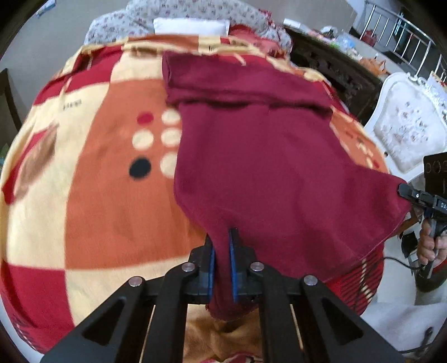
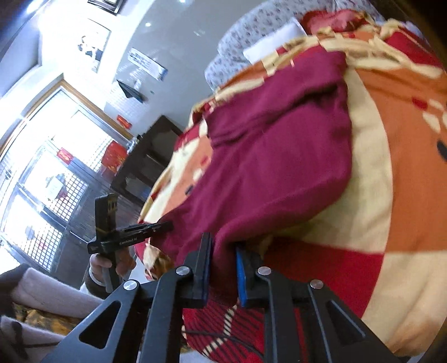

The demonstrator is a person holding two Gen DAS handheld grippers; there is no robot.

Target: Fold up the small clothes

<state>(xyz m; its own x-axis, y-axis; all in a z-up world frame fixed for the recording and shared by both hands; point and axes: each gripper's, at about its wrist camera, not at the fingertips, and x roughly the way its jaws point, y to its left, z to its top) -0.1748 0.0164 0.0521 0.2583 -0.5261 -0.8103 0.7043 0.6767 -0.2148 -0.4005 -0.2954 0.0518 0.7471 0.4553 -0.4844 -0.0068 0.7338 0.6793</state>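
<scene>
A dark red garment (image 1: 257, 156) lies spread on a patterned blanket (image 1: 106, 178), its far part folded into a band. My left gripper (image 1: 222, 251) is shut on the garment's near corner, cloth bunched between the blue pads. My right gripper (image 1: 405, 192) shows at the right edge, pinching the garment's other near corner and lifting it. In the right wrist view the right gripper (image 2: 223, 257) is shut on the garment (image 2: 279, 156), and the left gripper (image 2: 164, 226) holds the other corner at the left.
The blanket (image 2: 391, 195) covers a rounded bed or table. A white pillow (image 1: 190, 26) and floral bedding (image 1: 111, 25) lie at the far end. A white ornate chair (image 1: 405, 134) stands to the right. Dark wooden furniture (image 2: 151, 162) and a bright window (image 2: 50, 167) are beyond the edge.
</scene>
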